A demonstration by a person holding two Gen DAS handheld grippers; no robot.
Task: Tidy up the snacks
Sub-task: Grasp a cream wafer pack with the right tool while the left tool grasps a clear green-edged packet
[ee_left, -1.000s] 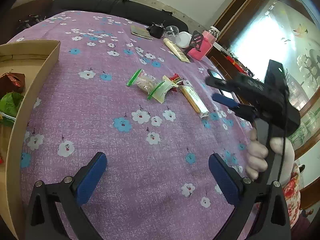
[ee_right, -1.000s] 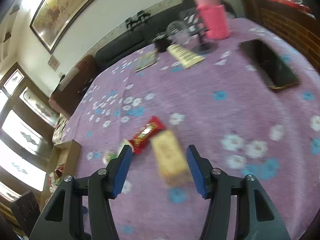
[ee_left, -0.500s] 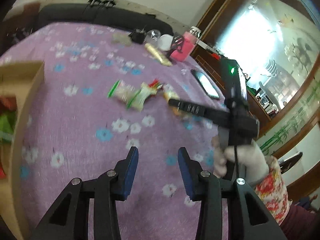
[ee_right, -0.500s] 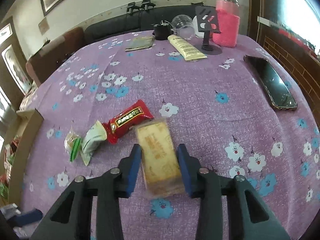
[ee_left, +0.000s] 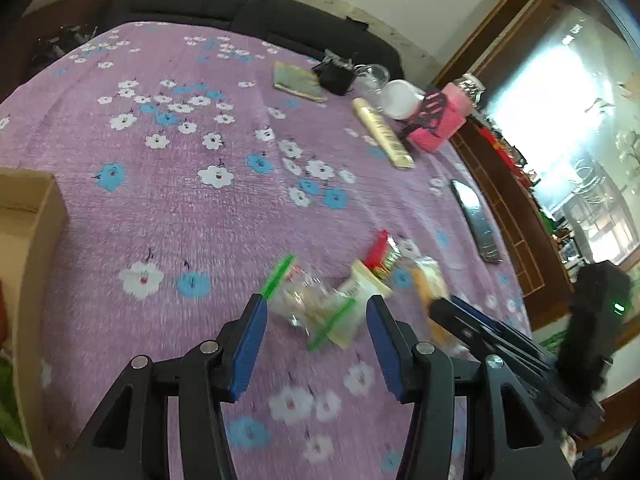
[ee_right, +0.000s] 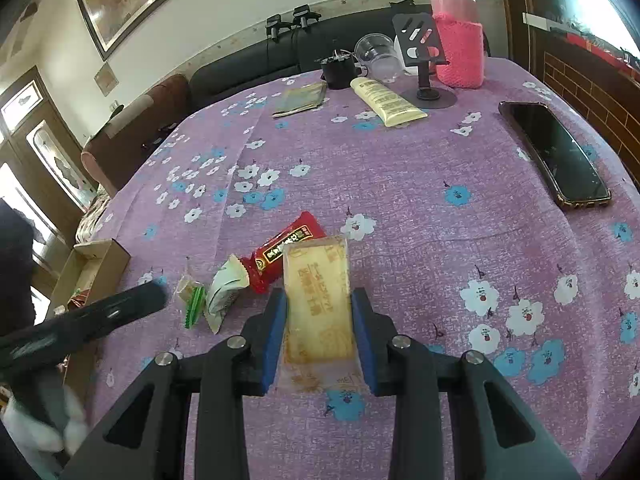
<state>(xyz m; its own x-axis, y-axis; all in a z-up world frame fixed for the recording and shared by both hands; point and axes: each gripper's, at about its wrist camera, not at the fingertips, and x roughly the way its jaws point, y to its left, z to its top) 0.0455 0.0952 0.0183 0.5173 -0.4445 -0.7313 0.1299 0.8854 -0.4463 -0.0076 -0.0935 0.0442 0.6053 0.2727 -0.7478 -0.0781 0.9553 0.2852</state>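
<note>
While both grippers sit low over the purple floral cloth [ee_right: 420, 184], the snacks lie in one cluster near its front edge.

Right gripper [ee_right: 319, 320]: jaws closed on the yellow wafer pack [ee_right: 318, 280], blue pads pressing both long sides; the pack's far end sticks out past the fingertips.
Left gripper [ee_left: 314, 336]: jaws apart, holding nothing; the two green-sealed bags sit between and just beyond the pads. Contact cannot be told, view blurred.
Clear bag [ee_left: 290, 294]: left of the cluster, green strip at its far left end.
Pale bag [ee_right: 226, 290]: just right of the clear bag, touching the red bar.
Red bar [ee_right: 280, 250]: lies diagonally, its right edge against the wafer pack.
Box [ee_right: 86, 276]: cardboard, open, at the cloth's left edge, well apart from the cluster; green and red wrappers inside.
Phone [ee_right: 554, 154]: face up, far right.
Far edge: cream tube [ee_right: 386, 98], pink bottle [ee_right: 458, 50], phone stand [ee_right: 422, 52], clear cup [ee_right: 376, 56], black pot [ee_right: 338, 70], flat packet [ee_right: 300, 98].
</note>
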